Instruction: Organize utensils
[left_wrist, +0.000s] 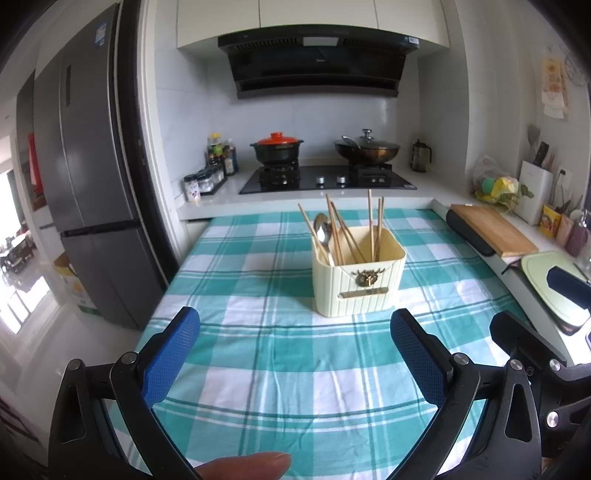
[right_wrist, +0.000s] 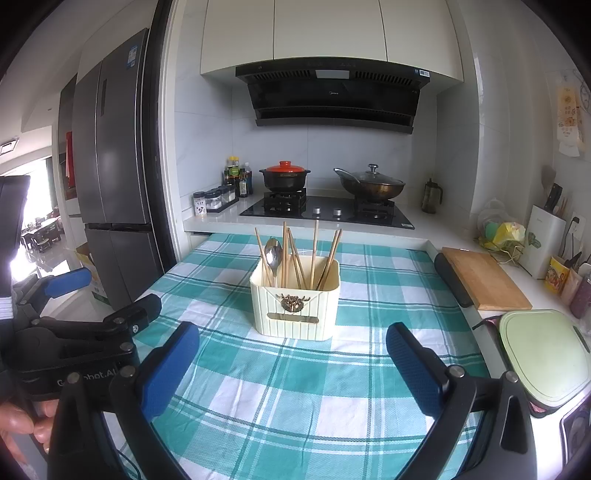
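Chopsticks (left_wrist: 345, 229) and a spoon (left_wrist: 322, 230) stand in a cream utensil holder (left_wrist: 357, 280) mid-table (left_wrist: 258, 369), as left gripper (left_wrist: 295, 354) and right gripper (right_wrist: 293, 363) hover nearby, fingers wide, empty.

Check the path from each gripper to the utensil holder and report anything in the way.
Nothing visible blocks either one. Only bare checked tablecloth lies between the open left gripper and the cream utensil holder, and likewise ahead of the open right gripper. Chopsticks and a spoon already stand inside it.
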